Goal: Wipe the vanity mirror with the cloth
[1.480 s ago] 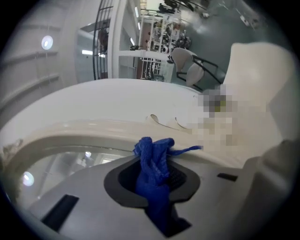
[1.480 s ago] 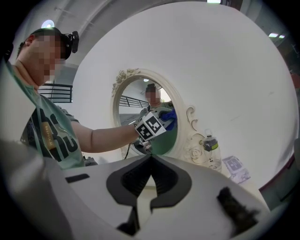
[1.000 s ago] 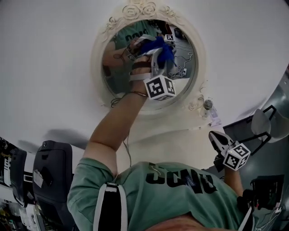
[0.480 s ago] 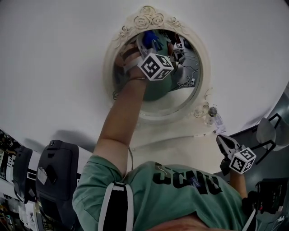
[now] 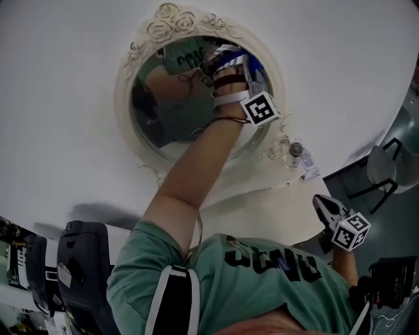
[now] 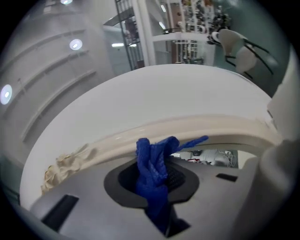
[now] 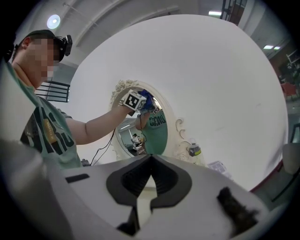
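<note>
At upper right edge of the glass, oval vanity mirror (image 5: 170,105), cream scrolled frame (image 5: 169,16), white wall: left tool (image 5: 241,60), jaws clamped on bunched blue cloth (image 5: 254,64), cloth just inside the frame. Right tool (image 5: 324,206): low, well apart from the mirror, jaws together, nothing between them. Small bottle (image 5: 296,152): at frame's lower right edge.

The left arm (image 5: 190,180) was bare and stretched far out, almost straight. The left gripper (image 5: 239,65) at its end had its jaws squeezed tight on a blue cloth (image 6: 152,168). Its marker cube (image 5: 260,108) sat just by the wrist. The right arm was low by the body and mostly hidden. The right gripper (image 5: 321,205) was well apart from the left one, with its jaws closed together on nothing.
</note>
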`<state>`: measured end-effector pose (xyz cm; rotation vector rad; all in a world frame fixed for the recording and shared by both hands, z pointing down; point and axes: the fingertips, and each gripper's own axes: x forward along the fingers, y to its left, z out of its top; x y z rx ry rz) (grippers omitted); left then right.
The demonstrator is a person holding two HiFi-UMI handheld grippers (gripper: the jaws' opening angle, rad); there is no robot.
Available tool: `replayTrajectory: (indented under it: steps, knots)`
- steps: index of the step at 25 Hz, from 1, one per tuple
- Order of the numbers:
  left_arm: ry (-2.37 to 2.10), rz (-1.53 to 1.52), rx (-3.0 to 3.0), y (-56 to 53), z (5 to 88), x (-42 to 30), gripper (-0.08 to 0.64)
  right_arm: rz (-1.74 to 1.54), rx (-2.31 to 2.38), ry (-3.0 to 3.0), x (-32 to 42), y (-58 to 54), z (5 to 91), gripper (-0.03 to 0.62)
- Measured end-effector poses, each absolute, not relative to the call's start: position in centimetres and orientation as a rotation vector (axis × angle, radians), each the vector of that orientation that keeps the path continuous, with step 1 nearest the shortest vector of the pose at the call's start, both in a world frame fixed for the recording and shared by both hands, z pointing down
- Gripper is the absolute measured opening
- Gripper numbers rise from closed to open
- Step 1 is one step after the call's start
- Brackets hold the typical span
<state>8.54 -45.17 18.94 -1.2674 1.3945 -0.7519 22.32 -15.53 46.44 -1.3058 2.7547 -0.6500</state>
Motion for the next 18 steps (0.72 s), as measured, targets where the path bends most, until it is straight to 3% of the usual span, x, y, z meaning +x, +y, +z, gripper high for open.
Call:
replayTrajectory:
  steps: [7, 13, 18]
  knots:
    - [0.819, -1.142, -1.036, -44.9, 42.0, 12.3, 0.061, -0.830, -1.315, 2.727, 22.0, -15.0, 51.1, 0.005]
    - [0.222, -1.514, -0.927, -42.8, 58.5, 5.8, 0.065, -0.871, -1.251, 2.742, 19.6, -16.8, 53.3, 0.005]
    - [-0.062, -1.640, -0.774, -40.2, 63.5, -1.3, 0.072, -0.880, -1.170, 2.761, 16.3, -17.2, 54.4, 0.005]
